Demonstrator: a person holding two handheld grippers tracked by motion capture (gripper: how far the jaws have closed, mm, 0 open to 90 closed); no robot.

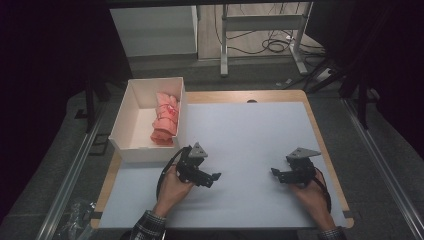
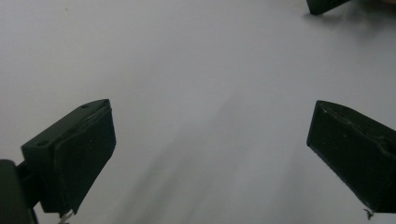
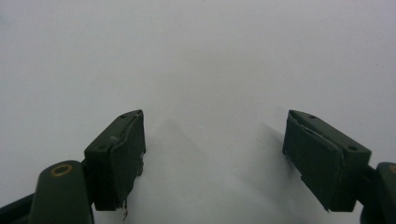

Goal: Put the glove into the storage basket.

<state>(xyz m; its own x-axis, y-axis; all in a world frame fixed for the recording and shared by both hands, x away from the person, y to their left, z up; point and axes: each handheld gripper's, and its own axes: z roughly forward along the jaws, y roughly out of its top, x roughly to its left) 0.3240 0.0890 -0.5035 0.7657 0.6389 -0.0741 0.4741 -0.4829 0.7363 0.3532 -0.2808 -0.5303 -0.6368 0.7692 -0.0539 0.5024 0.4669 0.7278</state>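
A white open box (image 1: 131, 113) stands at the table's left edge, and a folded pink cloth (image 1: 166, 119) lies inside it against the right wall. My left gripper (image 1: 216, 176) is low over the white table surface (image 1: 250, 135), just below the box's near corner, pointing right. Its jaws stand wide apart with nothing between them (image 2: 210, 154). My right gripper (image 1: 274, 172) rests near the table's right front, pointing left toward the other one. It is open too, with bare table between its fingers (image 3: 215, 154). A tip of the right gripper (image 2: 324, 5) appears at the top of the left gripper view.
The table has a wooden rim (image 1: 325, 150) around its white mat. Behind the table stand a white cabinet (image 1: 155, 30) and a metal frame (image 1: 260, 35) with cables on the floor. Dark rails run along both sides of the table.
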